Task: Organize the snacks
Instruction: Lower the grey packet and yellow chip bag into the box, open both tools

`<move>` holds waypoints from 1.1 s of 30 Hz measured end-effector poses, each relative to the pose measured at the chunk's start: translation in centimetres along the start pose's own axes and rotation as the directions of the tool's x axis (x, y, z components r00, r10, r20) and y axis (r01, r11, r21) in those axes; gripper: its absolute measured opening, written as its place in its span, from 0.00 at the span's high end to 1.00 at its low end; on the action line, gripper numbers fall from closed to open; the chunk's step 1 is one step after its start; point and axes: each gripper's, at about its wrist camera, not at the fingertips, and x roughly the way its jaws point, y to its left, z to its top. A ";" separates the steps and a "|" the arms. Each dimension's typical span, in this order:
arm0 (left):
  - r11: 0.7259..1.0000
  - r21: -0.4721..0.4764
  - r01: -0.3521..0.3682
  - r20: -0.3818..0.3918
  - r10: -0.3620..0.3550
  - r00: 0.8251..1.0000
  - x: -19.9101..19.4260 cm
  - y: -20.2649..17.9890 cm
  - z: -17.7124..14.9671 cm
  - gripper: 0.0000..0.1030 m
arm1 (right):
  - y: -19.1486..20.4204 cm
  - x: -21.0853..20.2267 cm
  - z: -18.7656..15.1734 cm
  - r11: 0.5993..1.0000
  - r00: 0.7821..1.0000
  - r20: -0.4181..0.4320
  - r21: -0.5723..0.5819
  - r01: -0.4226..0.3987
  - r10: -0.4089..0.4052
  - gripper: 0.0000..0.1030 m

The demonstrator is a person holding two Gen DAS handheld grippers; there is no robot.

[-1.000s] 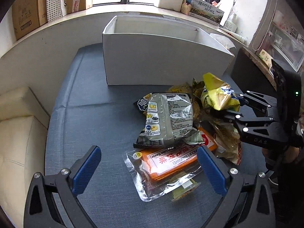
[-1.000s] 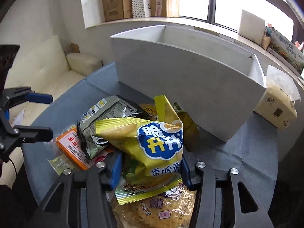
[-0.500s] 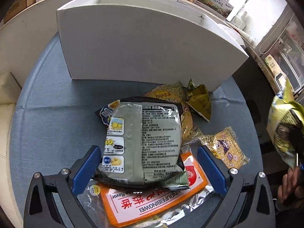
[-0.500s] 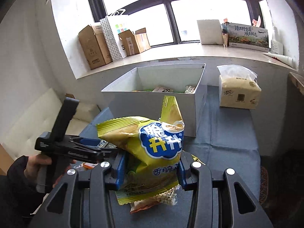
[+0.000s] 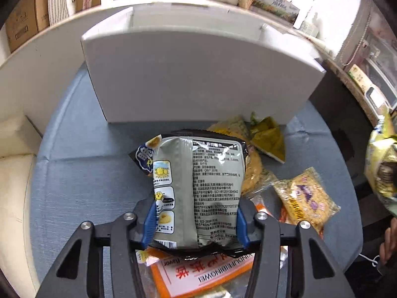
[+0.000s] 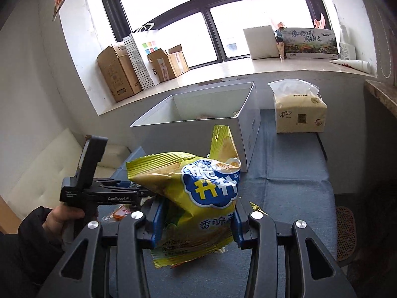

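A grey snack bag (image 5: 198, 186) lies back side up on top of the pile on the blue table. My left gripper (image 5: 196, 221) is closing on it, and its blue pads touch the bag's two sides near the lower end. My right gripper (image 6: 196, 226) is shut on a yellow chip bag (image 6: 196, 193) and holds it in the air, in front of the white box (image 6: 198, 134). That yellow bag (image 5: 382, 168) also shows at the right edge of the left wrist view. The white box (image 5: 198, 74) stands just behind the pile, with some packets inside it.
Under the grey bag lies an orange packet (image 5: 198, 273). A yellow cracker packet (image 5: 305, 196) and an olive packet (image 5: 269, 139) lie to its right. A tissue pack (image 6: 299, 111) stands right of the box. Cardboard boxes (image 6: 116, 72) line the windowsill, and a cream sofa (image 6: 49, 164) is on the left.
My left gripper moved in over the grey bag and its jaws came together onto the bag's sides. My right gripper lifted the yellow bag away from the pile and levelled out.
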 end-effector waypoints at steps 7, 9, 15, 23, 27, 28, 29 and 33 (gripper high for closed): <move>0.999 0.026 0.019 0.165 -0.023 0.986 -6.9 -0.2 1.5 0.47 | 0.5 1.0 0.8 0.999 1.000 0.000 0.020 -0.029 0.029 0.54; 0.999 0.045 -0.006 0.216 -0.004 0.976 -8.5 -0.5 2.6 0.47 | 0.9 1.3 1.7 1.000 1.000 0.014 0.013 -0.021 0.020 0.54; 0.992 0.081 -0.100 0.327 0.068 0.943 -10.3 -0.4 8.0 0.47 | 1.3 3.2 6.6 0.999 0.999 0.048 0.028 0.017 -0.018 0.54; 0.994 0.063 -0.090 0.332 0.064 0.941 -7.7 0.8 15.7 0.47 | 1.4 7.2 13.9 0.997 0.997 0.054 0.046 0.061 -0.063 0.54; 0.994 0.057 -0.089 0.289 0.069 0.955 -4.6 1.2 18.6 0.47 | 1.4 10.4 16.6 0.995 0.995 0.034 0.032 0.093 -0.094 0.53; 0.994 0.054 -0.098 0.275 0.080 0.958 -3.8 1.4 19.1 0.47 | 1.3 11.4 17.0 0.995 0.995 0.024 0.033 0.098 -0.099 0.53; 0.992 0.046 -0.119 0.262 0.103 0.959 -3.0 1.6 19.4 0.47 | 1.3 12.2 17.4 0.994 0.994 0.016 0.030 0.103 -0.104 0.53; 0.986 0.040 -0.165 0.191 0.154 0.969 0.0 2.6 20.2 0.31 | 0.6 15.8 18.0 0.991 0.992 -0.037 0.046 0.122 -0.120 0.47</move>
